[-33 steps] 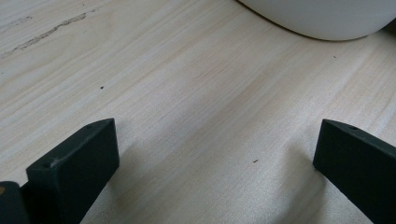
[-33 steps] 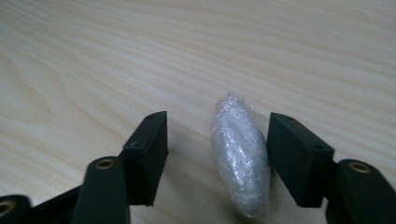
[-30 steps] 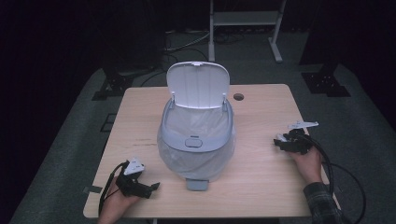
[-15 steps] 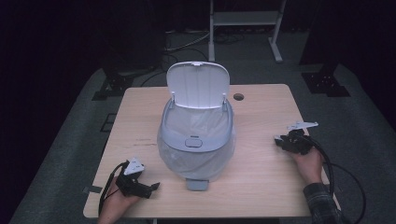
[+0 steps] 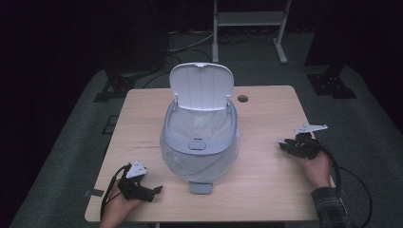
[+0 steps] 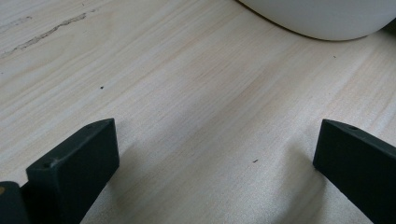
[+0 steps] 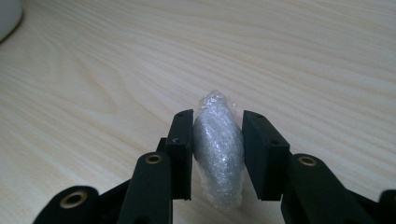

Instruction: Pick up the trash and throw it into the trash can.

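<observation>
Your right tool (image 7: 217, 154) pinches the crumpled wrap wad (image 7: 218, 154). The open bin (image 5: 199, 142) lies to its left; your left tool (image 6: 215, 154), nearer the bin, stands spread and empty.

Lined bin (image 5: 199, 142), lid (image 5: 202, 88) up, table (image 5: 266, 180).

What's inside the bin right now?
The bin stands with its lid up and a translucent liner inside. Nothing shows in it, though its bottom is hidden. The right claw holds a crumpled plastic wad.
</observation>
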The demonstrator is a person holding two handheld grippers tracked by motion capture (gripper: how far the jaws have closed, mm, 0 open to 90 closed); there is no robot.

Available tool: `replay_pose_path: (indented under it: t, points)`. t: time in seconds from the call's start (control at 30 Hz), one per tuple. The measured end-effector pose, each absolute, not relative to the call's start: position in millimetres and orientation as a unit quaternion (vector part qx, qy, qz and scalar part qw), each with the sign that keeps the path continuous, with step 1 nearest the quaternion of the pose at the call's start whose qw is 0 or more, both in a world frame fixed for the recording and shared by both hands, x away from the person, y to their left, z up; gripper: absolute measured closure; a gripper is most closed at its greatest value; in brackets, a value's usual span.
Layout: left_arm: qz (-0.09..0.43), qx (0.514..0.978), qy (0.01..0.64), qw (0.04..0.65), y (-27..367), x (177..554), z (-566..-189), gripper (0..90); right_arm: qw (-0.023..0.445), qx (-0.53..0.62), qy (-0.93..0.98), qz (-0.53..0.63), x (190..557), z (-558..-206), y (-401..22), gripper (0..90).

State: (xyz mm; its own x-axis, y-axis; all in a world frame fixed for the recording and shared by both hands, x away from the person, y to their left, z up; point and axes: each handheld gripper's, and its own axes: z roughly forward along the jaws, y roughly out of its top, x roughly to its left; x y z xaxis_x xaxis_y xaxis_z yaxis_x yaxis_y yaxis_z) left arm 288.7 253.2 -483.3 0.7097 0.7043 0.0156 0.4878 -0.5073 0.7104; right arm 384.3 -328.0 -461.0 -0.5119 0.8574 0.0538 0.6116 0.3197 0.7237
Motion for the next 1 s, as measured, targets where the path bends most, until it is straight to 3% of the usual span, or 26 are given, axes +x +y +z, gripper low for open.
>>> replay_pose_path:
  t: [1.0]
  points:
    - [0.153, 0.853, 0.350, 0.355, 253.0, 288.7, -483.5, 0.0, 0.150, 0.411, 0.799, 0.411, 349.4, -429.7, -306.9, 64.1]
